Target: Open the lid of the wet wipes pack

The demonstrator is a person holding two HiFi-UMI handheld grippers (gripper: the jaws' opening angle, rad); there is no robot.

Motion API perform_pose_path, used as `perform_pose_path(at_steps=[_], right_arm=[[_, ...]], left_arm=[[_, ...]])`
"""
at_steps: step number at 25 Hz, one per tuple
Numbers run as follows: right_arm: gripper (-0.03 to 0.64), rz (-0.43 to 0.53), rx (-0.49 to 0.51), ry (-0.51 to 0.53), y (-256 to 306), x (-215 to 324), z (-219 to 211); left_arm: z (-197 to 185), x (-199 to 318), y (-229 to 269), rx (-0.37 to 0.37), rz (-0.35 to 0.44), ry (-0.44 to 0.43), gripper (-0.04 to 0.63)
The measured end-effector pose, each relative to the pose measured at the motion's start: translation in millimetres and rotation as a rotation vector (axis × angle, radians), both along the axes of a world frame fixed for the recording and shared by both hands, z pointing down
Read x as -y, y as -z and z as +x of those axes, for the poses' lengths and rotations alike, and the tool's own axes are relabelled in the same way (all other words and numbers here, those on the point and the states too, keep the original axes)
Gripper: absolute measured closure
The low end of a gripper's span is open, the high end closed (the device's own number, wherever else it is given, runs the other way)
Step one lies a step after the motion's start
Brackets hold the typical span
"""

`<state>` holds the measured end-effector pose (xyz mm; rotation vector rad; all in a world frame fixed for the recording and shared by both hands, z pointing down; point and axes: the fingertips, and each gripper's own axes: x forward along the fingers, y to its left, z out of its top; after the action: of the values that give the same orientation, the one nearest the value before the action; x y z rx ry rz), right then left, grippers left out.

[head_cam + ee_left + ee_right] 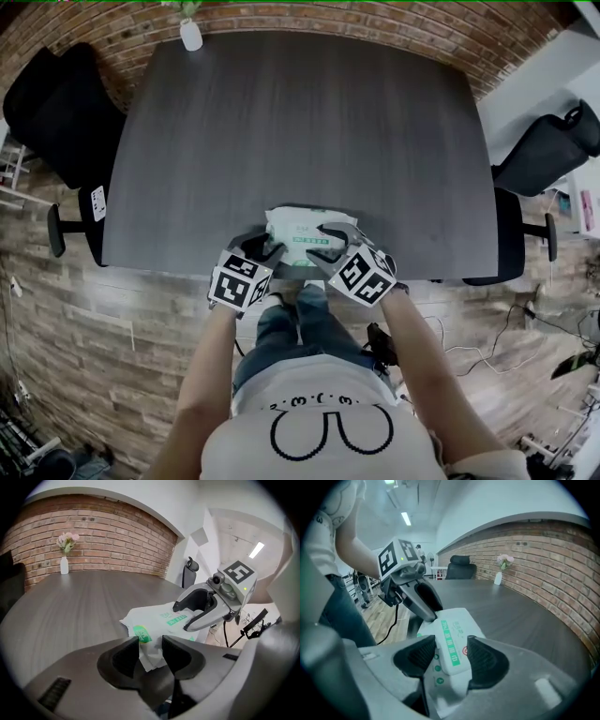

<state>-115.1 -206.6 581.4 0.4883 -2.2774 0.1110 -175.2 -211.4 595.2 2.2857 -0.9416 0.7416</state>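
One wet wipes pack (298, 232) on one table (281, 122); left gripper (265, 249) and right gripper (330, 246) straddle its ends, both unclenched.

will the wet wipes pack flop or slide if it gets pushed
Probably soft: the wet wipes pack shows crinkled film ends that would likely flop. Lying flat, it shouldn't roll. It may slide on the smooth table.

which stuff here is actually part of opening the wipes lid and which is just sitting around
For the job: wet wipes pack, its lid, left gripper, right gripper.

Just sitting around: table, vase of flowers, office chairs.
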Motion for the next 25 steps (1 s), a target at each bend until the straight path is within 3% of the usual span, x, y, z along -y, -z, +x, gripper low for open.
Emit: perform_pose_path(at_steps=[16, 25], right_arm=[[0.426, -0.187, 0.081, 0.0, 4.8, 5.2, 1.8], [0.454, -0.157, 0.005, 0.094, 16.8, 4.1, 2.0]], left_arm=[[1.8, -2.1, 0.4, 0.017, -0.001, -0.015, 0.451], [2.1, -1.9, 0.8, 0.021, -0.021, -0.033, 0.451]])
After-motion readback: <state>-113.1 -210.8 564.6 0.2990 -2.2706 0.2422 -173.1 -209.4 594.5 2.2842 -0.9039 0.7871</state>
